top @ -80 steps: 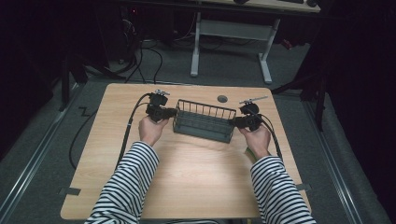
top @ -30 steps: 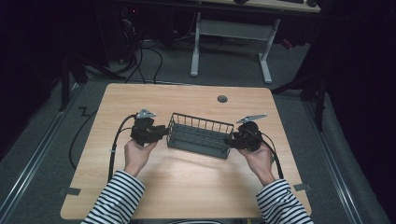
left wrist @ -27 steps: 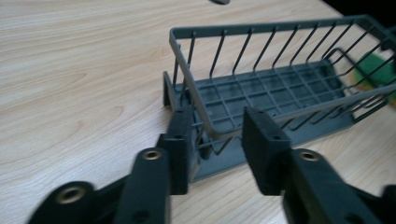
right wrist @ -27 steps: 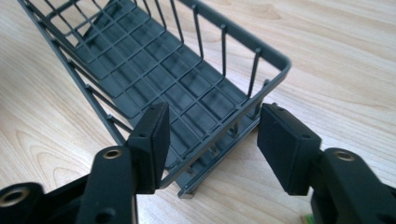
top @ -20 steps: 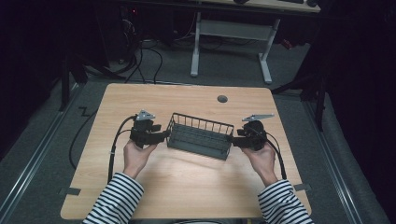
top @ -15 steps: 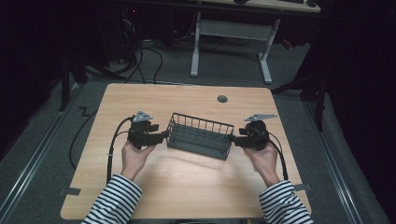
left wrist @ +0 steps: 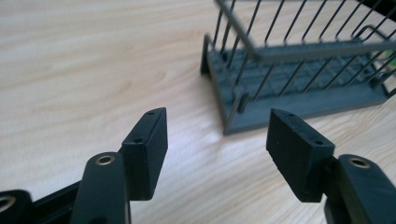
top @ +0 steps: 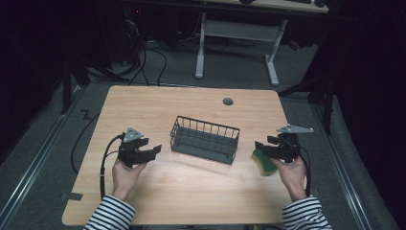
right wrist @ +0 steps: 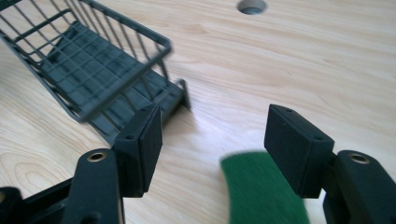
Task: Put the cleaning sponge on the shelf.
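A dark wire basket [top: 205,143] stands empty in the middle of the wooden table [top: 201,191]. My left gripper [top: 154,151] hovers a short way off its left end, jaws open and just widened, nothing between them. In the left gripper view the basket's end [left wrist: 233,112] lies ahead of the gripper [left wrist: 217,128]. My right gripper [top: 261,147] is off the basket's right end, jaws open and just widened too. A green and yellow sponge [top: 264,163] lies on the table under it. In the right gripper view the sponge [right wrist: 261,191] sits low by the right jaw of the gripper [right wrist: 212,123], unpressed.
A round cable hole [top: 228,101] is in the table's far side, also seen in the right gripper view as a hole [right wrist: 252,5]. A desk frame [top: 234,43] and cables stand on the floor beyond. Bare wood lies around the basket.
Both grippers let go of the basket's ends and drew outward, left to the left, right to the right. The basket stays put. The sponge now shows beneath the right gripper.
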